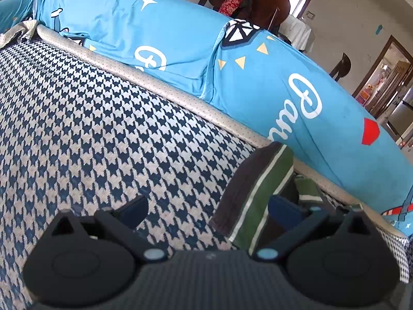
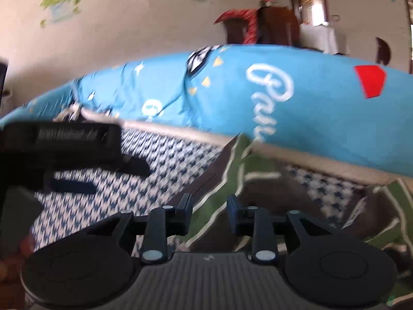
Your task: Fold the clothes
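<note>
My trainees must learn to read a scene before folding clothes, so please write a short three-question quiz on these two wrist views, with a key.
1. True or false: the striped garment rests on the houndstooth seat cover.
2. Multiple choice: the script lettering on the blue backrest cover is A) white, B) black, C) yellow.
3. Fill in the blank: in the left wrist view, the jaws of the left gripper stand ____, with a fold of the garment between them.

Key: 1 true; 2 A; 3 open.
</note>
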`<state>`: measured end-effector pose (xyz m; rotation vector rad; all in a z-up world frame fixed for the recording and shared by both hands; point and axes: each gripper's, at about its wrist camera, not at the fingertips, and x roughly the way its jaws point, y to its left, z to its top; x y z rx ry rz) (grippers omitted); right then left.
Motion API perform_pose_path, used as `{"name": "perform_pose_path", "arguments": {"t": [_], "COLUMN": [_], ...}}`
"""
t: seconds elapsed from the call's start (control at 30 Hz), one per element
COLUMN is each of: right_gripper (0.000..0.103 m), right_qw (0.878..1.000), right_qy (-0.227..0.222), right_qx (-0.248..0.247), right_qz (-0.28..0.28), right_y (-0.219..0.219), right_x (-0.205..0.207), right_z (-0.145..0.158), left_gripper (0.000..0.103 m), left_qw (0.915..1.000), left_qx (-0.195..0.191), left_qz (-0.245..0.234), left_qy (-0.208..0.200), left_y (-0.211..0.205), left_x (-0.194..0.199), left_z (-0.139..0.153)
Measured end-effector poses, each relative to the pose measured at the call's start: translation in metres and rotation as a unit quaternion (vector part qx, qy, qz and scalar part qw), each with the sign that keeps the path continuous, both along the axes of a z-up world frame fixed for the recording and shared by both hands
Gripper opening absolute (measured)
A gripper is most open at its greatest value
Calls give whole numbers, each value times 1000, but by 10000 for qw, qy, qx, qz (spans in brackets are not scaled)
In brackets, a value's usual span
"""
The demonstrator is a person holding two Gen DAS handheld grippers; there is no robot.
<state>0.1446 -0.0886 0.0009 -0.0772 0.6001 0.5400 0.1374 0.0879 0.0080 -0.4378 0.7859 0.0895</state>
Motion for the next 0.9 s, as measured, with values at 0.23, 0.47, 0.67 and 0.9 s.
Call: {"name": "perform_pose_path", "arguments": {"t": [0.23, 0.47, 0.67, 0.9], "right_gripper": [43, 45, 45, 9], "right_qw": [9992, 9959, 9923, 9960], "right_qy": [48, -81, -418, -443], "right_qx": [-341, -838, -1147, -771], "right_qz": [191, 343, 219, 99], "right_y": [14, 30, 38, 36], "right_x": [-5, -8, -9, -8], "right_z": [-17, -34, -43, -38], "left_gripper": [103, 103, 103, 103], "left_qw": [9998, 9996, 9996, 9996], "left_qx": [114, 182, 179, 258], "left_qz": [-10, -44, -17, 5], "left_qy": [143, 197, 237, 121], "left_y": [2, 6, 11, 15], "left_x": [1, -1, -2, -3], "left_z": [-4, -6, -9, 5]}}
